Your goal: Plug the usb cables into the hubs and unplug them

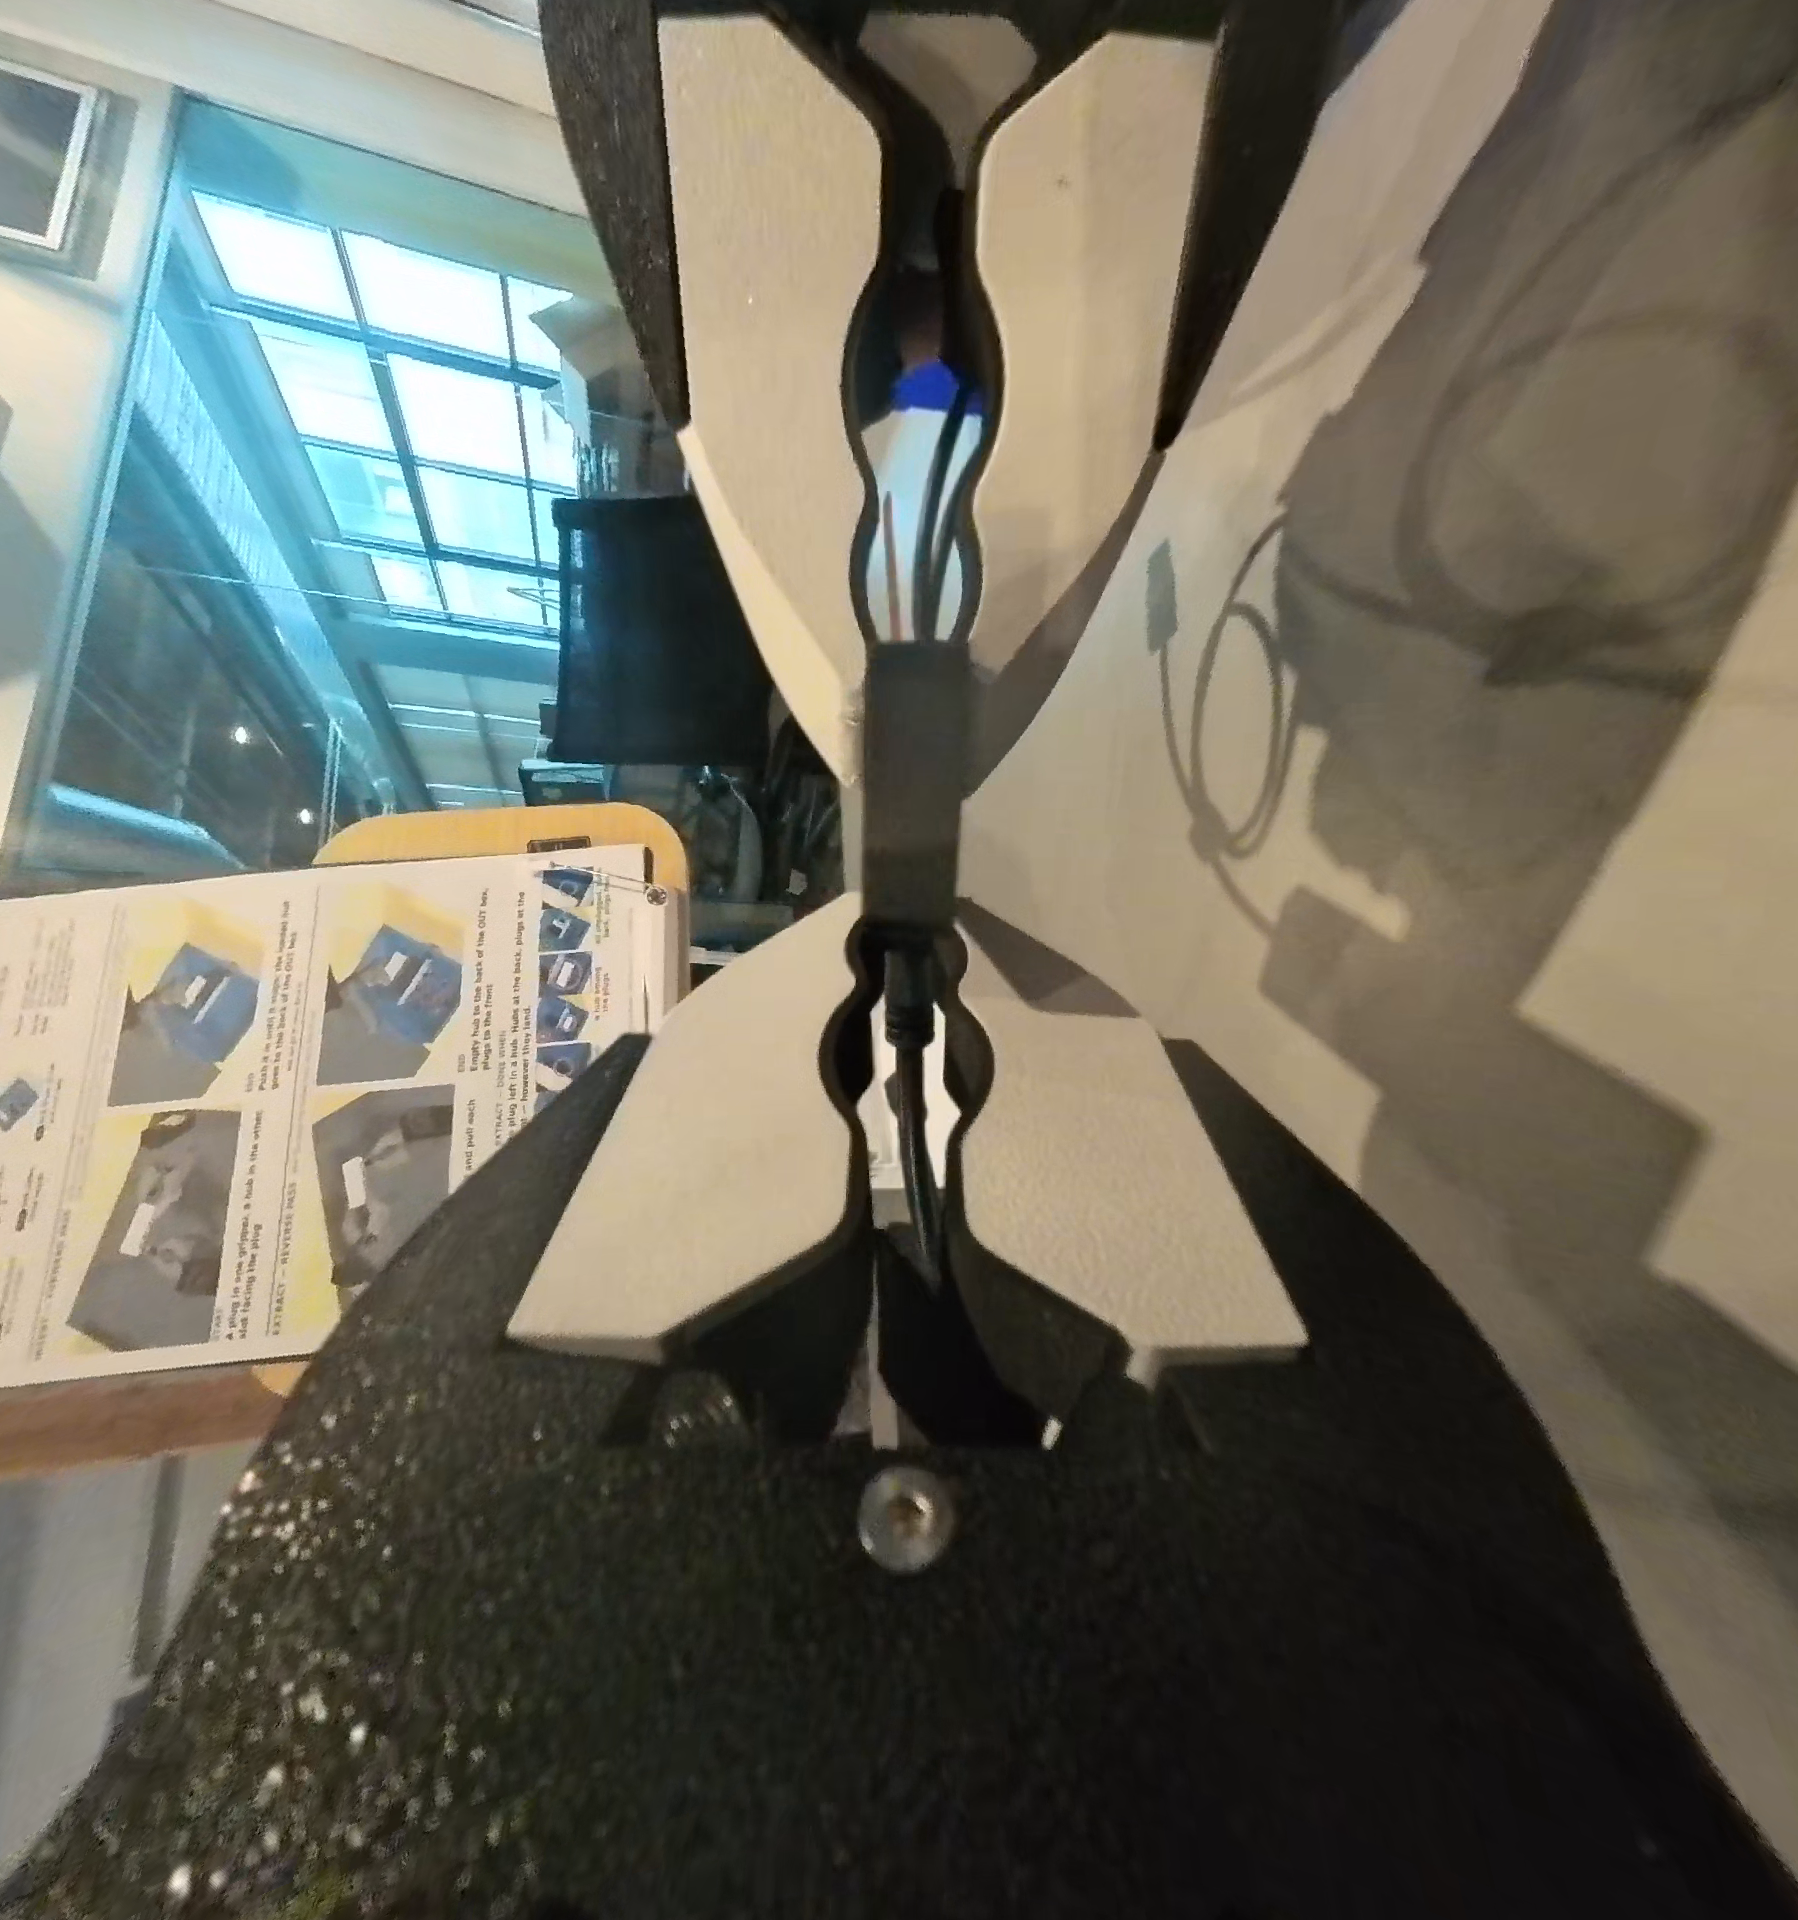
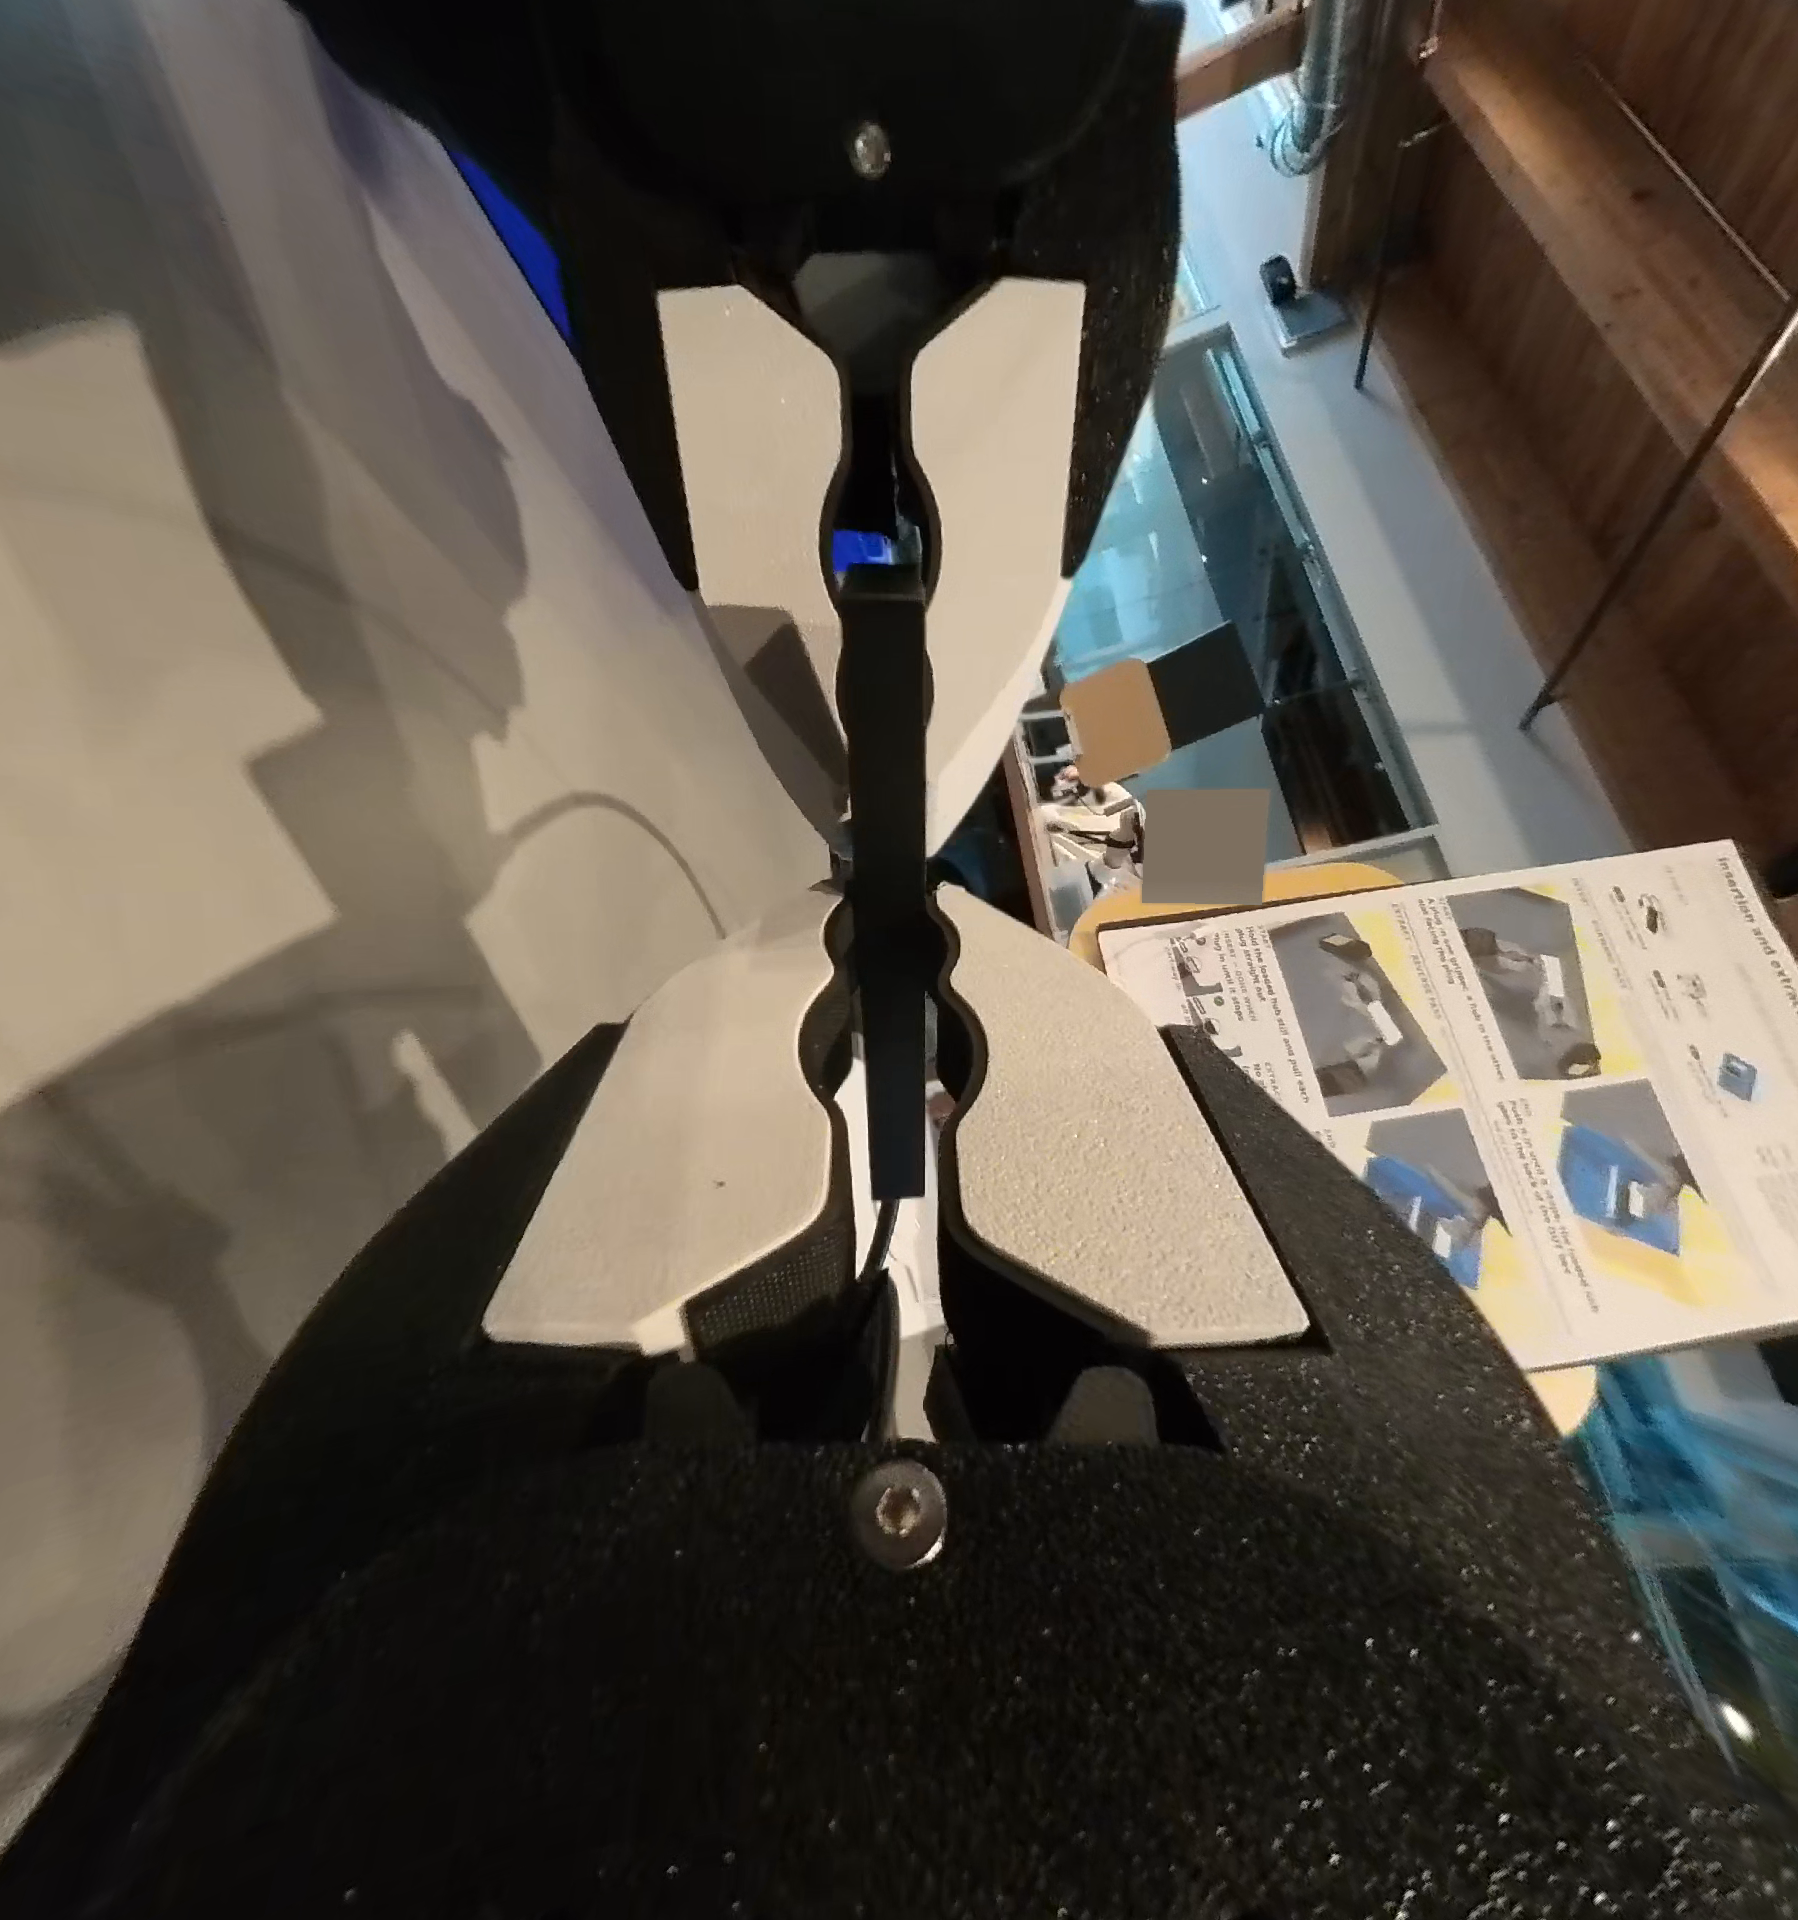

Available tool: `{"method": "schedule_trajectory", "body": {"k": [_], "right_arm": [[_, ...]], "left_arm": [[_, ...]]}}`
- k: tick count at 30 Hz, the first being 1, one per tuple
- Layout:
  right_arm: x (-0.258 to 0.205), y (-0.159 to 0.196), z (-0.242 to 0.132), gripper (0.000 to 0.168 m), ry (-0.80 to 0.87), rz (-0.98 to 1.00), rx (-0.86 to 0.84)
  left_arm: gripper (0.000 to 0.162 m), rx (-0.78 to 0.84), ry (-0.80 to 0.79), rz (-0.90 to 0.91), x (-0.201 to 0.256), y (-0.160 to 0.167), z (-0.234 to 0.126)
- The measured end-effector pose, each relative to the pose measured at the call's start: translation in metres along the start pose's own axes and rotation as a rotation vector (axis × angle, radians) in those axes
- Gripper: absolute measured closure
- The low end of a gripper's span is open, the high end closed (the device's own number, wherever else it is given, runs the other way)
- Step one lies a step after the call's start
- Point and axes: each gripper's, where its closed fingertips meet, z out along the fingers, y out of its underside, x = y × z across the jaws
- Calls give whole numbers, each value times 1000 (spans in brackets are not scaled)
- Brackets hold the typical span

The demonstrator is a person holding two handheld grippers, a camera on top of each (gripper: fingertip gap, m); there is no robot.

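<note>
Left claw [image 1: 910, 925] clamping black plug [image 1: 910, 790] — printed instruction sheet [image 1: 282, 1101] alongside.

Both claws have speckled black bodies and pale grey fingers [image 1: 729, 1122]. The plug [image 1: 910, 790] and its cable [image 1: 916, 1143] are black, as is the hub [image 2: 887, 831]. The instruction sheet [image 1: 251, 1091] is white with yellow and blue pictures. The worktop [image 1: 1290, 540] is white.

printed instruction sheet [image 1: 292, 1101], illustrated, bearing text, standing beside table
</note>
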Motion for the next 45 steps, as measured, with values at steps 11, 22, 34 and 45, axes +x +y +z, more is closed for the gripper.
{"method": "schedule_trajectory", "body": {"k": [11, 22, 34, 45], "right_arm": [[-4, 5, 7, 157, -1, -18, -48], [10, 21, 10, 157, 151, -67, -119], [170, 32, -121, 157, 598, 379, -258], [149, 122, -273, 157, 528, 923, -1043]], "left_arm": [[155, -46, -11, 47, 4, 5, 5], [109, -62, -151, -258, -43, 51, -2], [110, -152, -283, -544, -78, 118, -18], [113, -141, -279, -609, -79, 127, -18]]}}
